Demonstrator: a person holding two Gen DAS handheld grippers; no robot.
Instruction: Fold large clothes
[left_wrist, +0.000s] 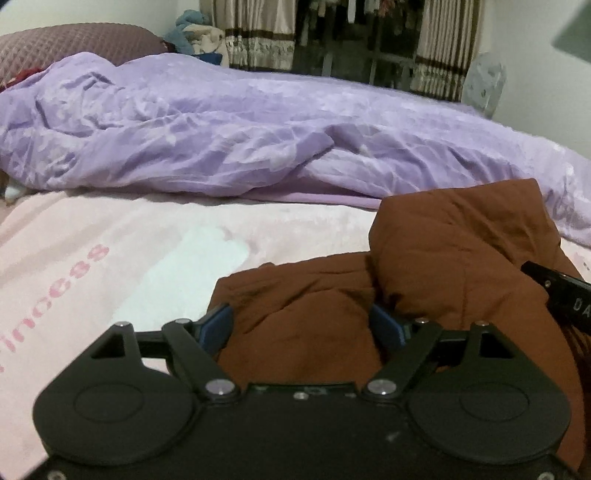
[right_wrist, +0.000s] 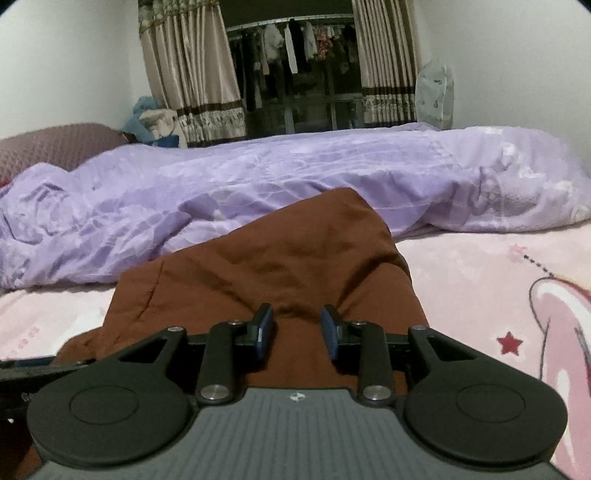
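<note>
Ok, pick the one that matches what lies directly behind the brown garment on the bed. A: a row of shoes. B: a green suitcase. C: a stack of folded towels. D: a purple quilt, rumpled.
D: in the right wrist view the brown garment lies on the pink sheet, and a rumpled purple quilt stretches across the bed right behind it.
</note>
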